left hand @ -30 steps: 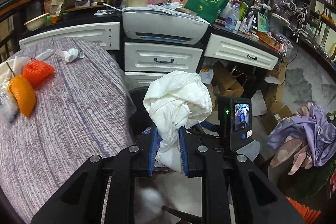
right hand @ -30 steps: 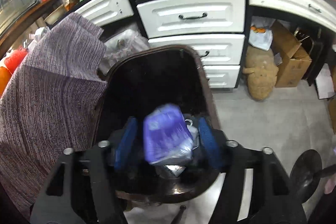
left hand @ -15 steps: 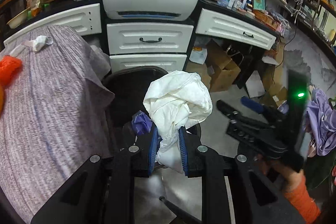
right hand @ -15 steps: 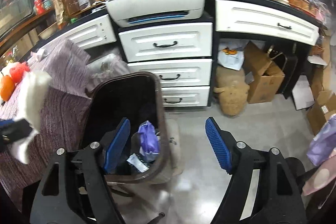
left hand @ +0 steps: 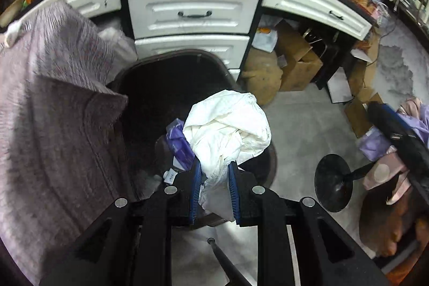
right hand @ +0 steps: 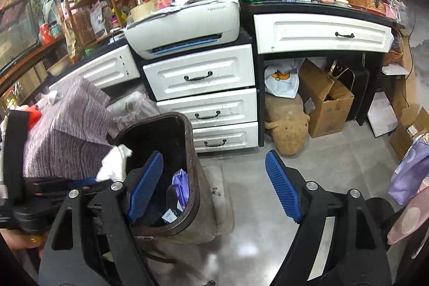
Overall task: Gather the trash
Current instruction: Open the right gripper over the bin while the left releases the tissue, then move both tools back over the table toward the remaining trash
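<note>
A: What's nearest?

B: The left claw (left hand: pixel 213 188), clamped tight on a crumpled white wad of paper (left hand: pixel 228 130). It hangs over the near rim of the dark bin (left hand: pixel 211 58), with the open mouth just beyond it.

A: So which step is this?

B: I'd say the drop. The wad looks placed over the opening, so the next move calls for the jaws to let go while staying inside the rim. A purple wrapper (right hand: pixel 181 185) already lies in the bin.

A: And the other hand?

B: The right claw (right hand: pixel 214 185) holds nothing; its jaws stand wide and are opening further, off to the bin's right over the bare grey floor (right hand: pixel 335 165).

A: Anything left to gather?

B: A table under a purple-grey cloth (left hand: pixel 53 111) touches the bin's left side; something white (left hand: pixel 12 31) sits at its far edge. Behind stand white drawers (right hand: pixel 199 71), a printer (right hand: pixel 185 26), cardboard boxes (right hand: pixel 327 101) and cluttered shelves.
</note>
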